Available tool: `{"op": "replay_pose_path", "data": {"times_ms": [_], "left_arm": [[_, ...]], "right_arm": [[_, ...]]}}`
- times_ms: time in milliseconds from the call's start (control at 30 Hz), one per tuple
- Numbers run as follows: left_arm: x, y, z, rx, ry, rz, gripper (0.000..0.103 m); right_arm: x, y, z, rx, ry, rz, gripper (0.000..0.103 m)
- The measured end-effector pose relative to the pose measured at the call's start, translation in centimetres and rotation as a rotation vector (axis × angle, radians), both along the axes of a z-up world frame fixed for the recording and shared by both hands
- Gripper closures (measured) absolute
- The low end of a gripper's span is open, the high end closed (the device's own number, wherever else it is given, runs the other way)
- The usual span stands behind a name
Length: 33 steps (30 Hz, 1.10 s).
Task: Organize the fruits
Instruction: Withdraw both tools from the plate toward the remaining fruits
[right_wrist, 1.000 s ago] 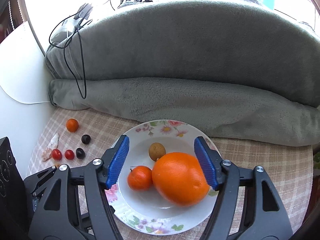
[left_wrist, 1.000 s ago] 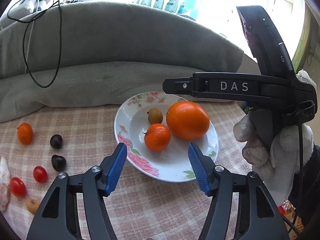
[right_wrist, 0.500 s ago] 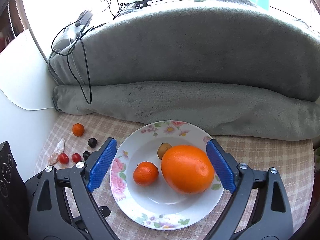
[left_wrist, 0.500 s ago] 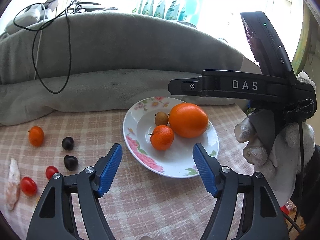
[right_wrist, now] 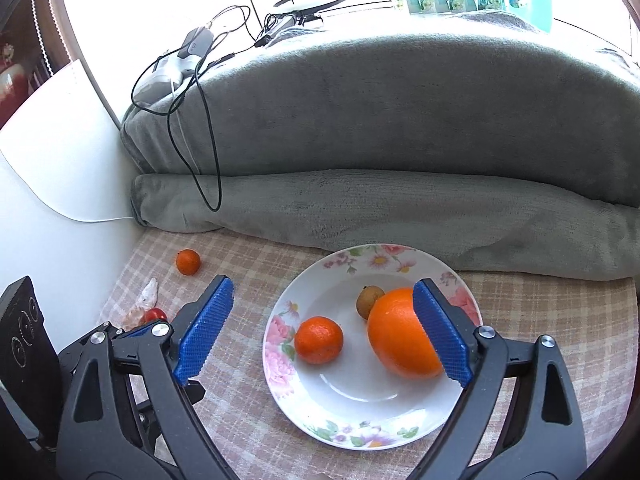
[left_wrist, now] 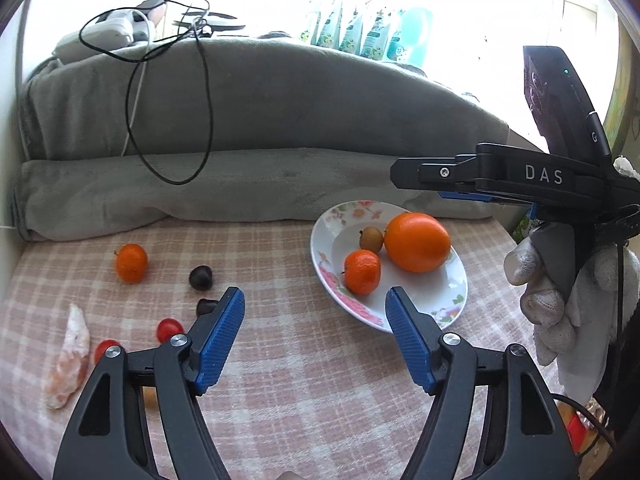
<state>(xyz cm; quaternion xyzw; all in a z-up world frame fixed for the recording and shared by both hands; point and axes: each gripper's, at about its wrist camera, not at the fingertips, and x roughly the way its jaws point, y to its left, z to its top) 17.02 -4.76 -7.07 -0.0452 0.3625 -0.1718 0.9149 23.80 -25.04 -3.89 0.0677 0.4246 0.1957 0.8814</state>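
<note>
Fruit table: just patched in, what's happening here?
A person with two handheld grippers is sorting fruit onto a floral plate. It holds a large orange, a mandarin and a small brown fruit. Both the left gripper and right gripper are open and empty. Another mandarin, cherry tomatoes and dark fruits remain on the checked cloth.

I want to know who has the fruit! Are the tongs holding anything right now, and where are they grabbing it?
Nothing is held. The left tongs and the right tongs are both open and empty. The big orange just sits on the plate.
</note>
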Motion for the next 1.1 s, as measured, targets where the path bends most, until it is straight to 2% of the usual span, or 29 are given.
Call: {"op": "replay_pose_path", "data": {"times_ms": [433,700,867,1033,1100], "left_arm": [[-1.3,6.7,-0.9,0.035,0.014,0.134,0.03],[-1.8,9.6,-2.3,0.049,0.043,0.167,0.031],[-1.6,11.2,-3.2,0.034,0.071,0.179,0.046],[-1.1,12.4,-4.1,0.001,0.099,0.19,0.053],[-0.9,12.6,-4.4,-0.004,0.11,0.193,0.058]], "right_arm": [[-0.7,4.1,-0.3,0.019,0.013,0.095,0.01],[-0.7,6.8,-1.1,0.023,0.035,0.155,0.01],[-0.7,8.5,-1.9,0.018,0.056,0.193,0.01],[-0.4,10.1,-2.4,0.016,0.071,0.214,0.01],[-0.1,10.6,-2.8,0.029,0.098,0.218,0.017]]}}
